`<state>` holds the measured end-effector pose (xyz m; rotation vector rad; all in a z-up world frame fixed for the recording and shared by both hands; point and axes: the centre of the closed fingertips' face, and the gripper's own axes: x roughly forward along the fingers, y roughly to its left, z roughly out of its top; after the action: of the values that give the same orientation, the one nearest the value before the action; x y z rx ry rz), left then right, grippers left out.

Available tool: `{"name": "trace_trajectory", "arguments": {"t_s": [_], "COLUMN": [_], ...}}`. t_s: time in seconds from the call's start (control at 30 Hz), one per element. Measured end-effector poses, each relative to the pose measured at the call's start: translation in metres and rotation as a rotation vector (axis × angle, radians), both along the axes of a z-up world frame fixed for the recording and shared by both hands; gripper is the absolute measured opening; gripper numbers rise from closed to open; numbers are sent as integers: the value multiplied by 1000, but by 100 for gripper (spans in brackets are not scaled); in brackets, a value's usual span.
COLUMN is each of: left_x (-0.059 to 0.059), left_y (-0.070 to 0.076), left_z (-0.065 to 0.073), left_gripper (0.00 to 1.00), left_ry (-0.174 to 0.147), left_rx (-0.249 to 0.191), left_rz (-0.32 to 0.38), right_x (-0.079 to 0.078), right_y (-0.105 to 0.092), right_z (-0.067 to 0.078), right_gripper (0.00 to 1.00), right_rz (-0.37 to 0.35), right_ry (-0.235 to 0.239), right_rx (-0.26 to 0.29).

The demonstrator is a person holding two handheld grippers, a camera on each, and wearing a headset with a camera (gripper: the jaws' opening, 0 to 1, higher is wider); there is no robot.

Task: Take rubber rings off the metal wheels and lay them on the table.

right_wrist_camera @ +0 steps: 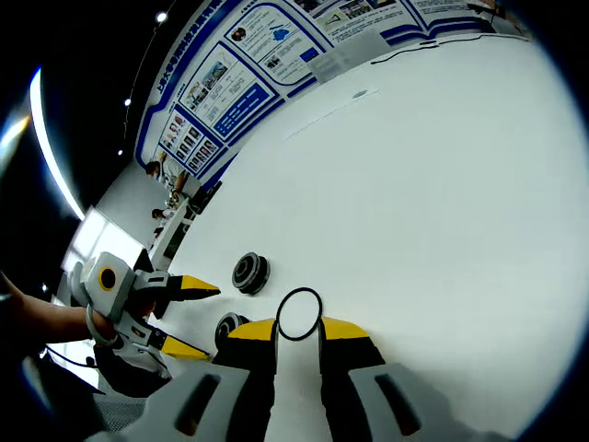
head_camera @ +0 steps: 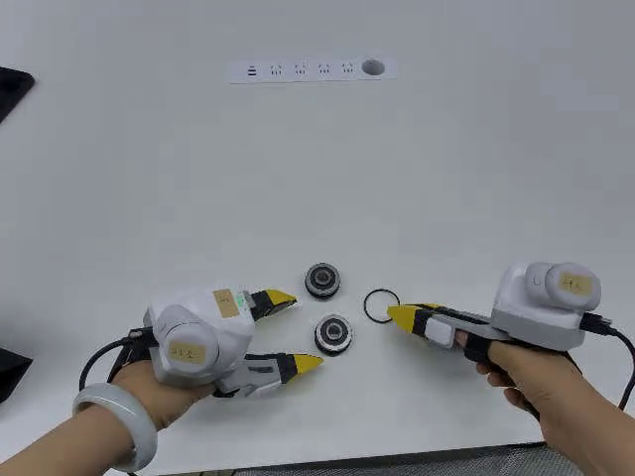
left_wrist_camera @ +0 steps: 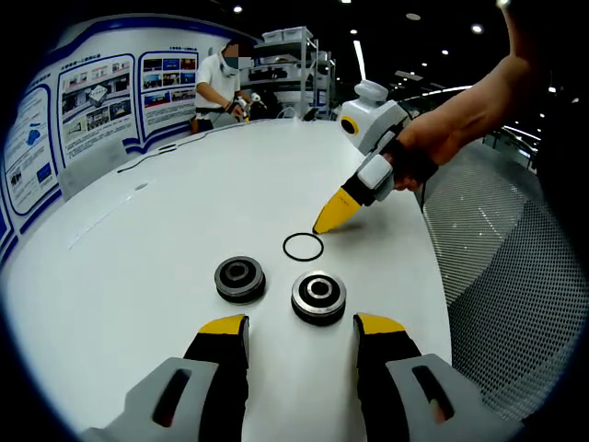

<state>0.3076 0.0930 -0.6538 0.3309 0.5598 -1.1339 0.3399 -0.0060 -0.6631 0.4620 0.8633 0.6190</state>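
Rubber ring (head_camera: 365, 305) flat on table (head_camera: 446, 178) before right gripper (head_camera: 400, 314) (jaws perhaps shut)

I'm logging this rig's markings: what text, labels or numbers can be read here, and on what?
Nothing can be quoted.
Tan labels on the left gripper: writing too small to read.
Tan label on the right gripper: too small to read.
Wall posters: blurred, unreadable.
Power strip: no legible words.

Wheel (right_wrist_camera: 227, 324) half hidden behind right claw (right_wrist_camera: 299, 328), dark shape (head_camera: 10, 87) cut by edge
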Motion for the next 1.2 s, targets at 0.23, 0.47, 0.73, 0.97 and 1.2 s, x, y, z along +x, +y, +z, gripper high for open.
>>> {"name": "trace_trajectory", "arguments": {"t_s": [0.23,0.47,0.73,0.97,1.2], "left_x": [1,3,1,-1,-4], "left_y": [-2,-6,-15,-20,-27], "left_z": [2,6,8,8,5], "left_gripper": [45,40,35,30,24], "left_ry": [-3,-10,-15,-11,-12], "left_rx": [-6,-18,-21,-24,-15], "left_rz": [0,-9,-35,-55,-85], "right_x": [3,4,-2,-8,-11], "right_y": [3,14,25,32,34], "right_z": [10,19,19,17,14], "right_gripper": [22,22,21,21,21], "right_rz": [12,23,45,61,59], "right_ry": [-41,-45,-32,-15,-2], "right_rx": [4,56,81,99,109]}}
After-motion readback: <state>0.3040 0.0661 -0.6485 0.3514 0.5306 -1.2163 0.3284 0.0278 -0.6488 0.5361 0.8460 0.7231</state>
